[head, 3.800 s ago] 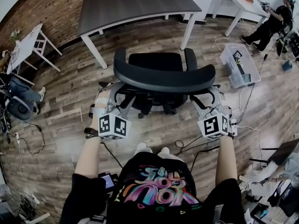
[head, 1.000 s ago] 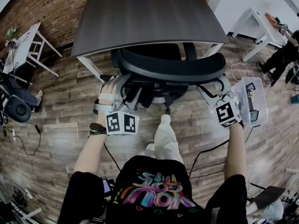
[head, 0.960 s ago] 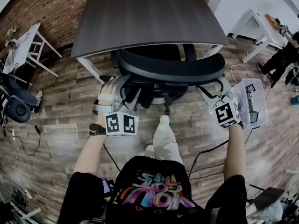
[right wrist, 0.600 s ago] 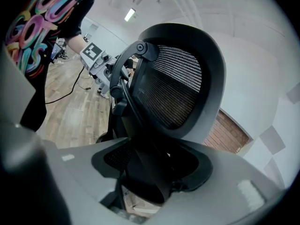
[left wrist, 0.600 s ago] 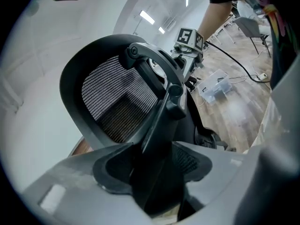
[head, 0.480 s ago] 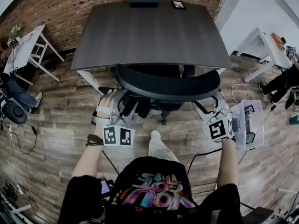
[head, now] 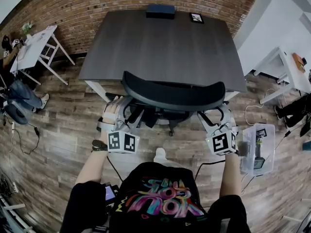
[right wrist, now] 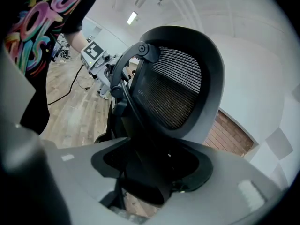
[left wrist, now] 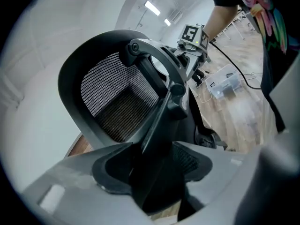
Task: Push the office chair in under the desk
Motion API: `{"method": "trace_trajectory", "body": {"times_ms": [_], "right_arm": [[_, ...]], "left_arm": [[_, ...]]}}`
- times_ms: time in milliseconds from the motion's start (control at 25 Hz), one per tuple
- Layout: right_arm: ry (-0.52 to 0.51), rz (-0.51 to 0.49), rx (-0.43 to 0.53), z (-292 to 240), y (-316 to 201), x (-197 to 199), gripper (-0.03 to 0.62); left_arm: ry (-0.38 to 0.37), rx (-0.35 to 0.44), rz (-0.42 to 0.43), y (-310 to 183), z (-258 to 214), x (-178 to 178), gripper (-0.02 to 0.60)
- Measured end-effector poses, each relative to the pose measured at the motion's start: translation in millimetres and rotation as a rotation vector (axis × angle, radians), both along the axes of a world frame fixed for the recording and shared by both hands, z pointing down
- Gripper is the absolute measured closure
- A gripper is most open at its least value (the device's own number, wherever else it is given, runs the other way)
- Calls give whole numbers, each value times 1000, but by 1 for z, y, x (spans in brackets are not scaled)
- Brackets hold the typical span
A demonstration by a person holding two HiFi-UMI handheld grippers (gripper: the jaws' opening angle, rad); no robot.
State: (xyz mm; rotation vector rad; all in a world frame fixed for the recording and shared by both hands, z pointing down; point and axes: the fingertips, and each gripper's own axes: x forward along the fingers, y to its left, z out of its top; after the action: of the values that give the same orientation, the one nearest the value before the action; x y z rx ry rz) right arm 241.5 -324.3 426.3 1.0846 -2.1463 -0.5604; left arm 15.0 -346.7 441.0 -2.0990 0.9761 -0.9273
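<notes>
- A white side table stands against the red brick wall at far left, well apart from the desk.
- The left gripper pinches a black strut at the left rear of the black mesh-backed office chair. Its jaws are pressed against the strut from both sides.
- The office chair sits between the two grippers, directly ahead of the person. Its curved backrest meets the near edge of the dark grey rectangular desk, and its seat is tucked beneath the top.
- A flat black box and a small marker card lie at the desk's far edge.
- The right gripper is clamped likewise on the matching strut at the chair's right rear.
- A clear plastic bin rests on the wood-plank floor, just beside the right gripper.
</notes>
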Motion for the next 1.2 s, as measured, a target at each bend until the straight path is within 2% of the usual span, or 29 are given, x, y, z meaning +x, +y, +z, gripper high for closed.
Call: {"method": "trace_trajectory", "body": {"times_ms": [240,480,720,1200], "right_arm": [[1,-17,3,2,-36,3,327],[-3,-23,16,0,-66,6,327],[-6,-5,20,-2,-90,-1,326],[4,23,34,-3,-107,-13,316]], "left_arm": [[-4,2,-29,-32,1,4,324],[-44,17,-46,-61,2,4,322],[-41,17,-47,-88,1,-1,322],[-33,4,-33,-115,0,-11,313]]}}
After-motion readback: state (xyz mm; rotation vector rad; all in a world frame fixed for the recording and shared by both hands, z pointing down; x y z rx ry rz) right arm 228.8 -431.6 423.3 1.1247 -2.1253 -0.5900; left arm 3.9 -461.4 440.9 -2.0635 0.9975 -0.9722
